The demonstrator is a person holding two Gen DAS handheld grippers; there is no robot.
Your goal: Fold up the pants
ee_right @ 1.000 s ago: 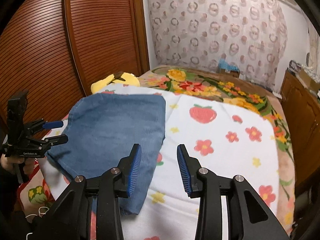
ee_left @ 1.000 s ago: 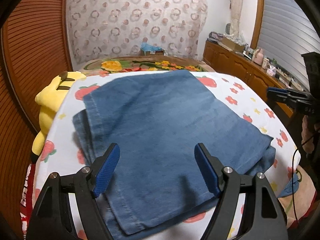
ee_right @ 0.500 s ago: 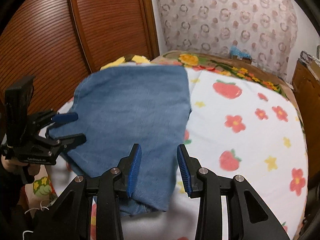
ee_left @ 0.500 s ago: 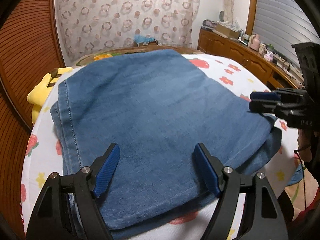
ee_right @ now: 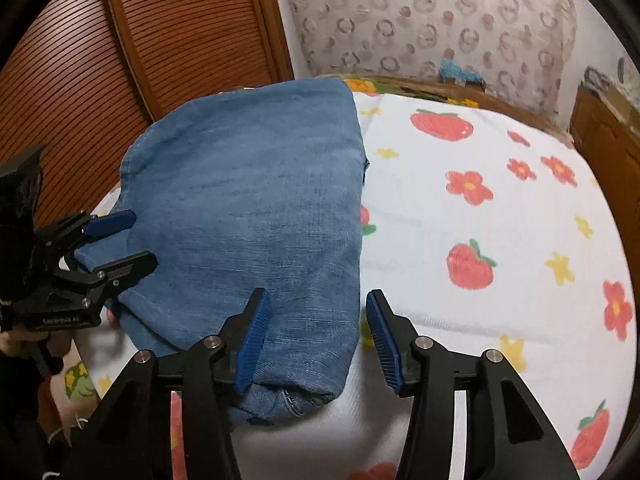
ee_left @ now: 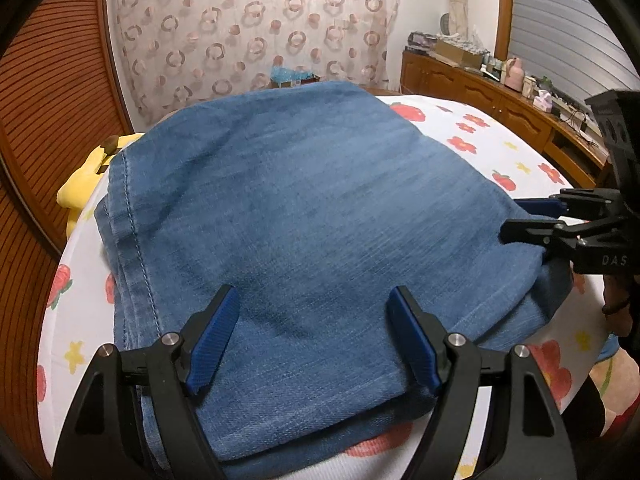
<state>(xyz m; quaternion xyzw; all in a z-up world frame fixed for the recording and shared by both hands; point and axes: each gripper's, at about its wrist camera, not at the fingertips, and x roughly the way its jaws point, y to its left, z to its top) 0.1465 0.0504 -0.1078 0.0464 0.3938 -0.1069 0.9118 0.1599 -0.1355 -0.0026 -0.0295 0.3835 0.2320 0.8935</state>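
The blue denim pants [ee_left: 320,224] lie folded into a thick rectangle on the white bed sheet; they also show in the right wrist view [ee_right: 256,208]. My left gripper [ee_left: 316,340] is open, low over the near edge of the pants, one finger on each side of the fabric. My right gripper [ee_right: 316,340] is open over the near right corner of the folded pants, its left pad [ee_right: 252,344] touching the denim. Each gripper shows in the other's view: the right one [ee_left: 532,220] and the left one [ee_right: 120,240], both open at the pants' edge.
The sheet [ee_right: 480,220] has red strawberry and flower prints. A yellow plush toy [ee_left: 88,176] lies at the far left by the wooden slatted wardrobe [ee_right: 80,60]. A wooden dresser [ee_left: 500,96] with small items stands on the right. A patterned curtain [ee_left: 248,28] hangs behind.
Both grippers have moved down and closer to the pants. The right gripper has opened wider and now straddles the pants' corner. The pants have not visibly moved.
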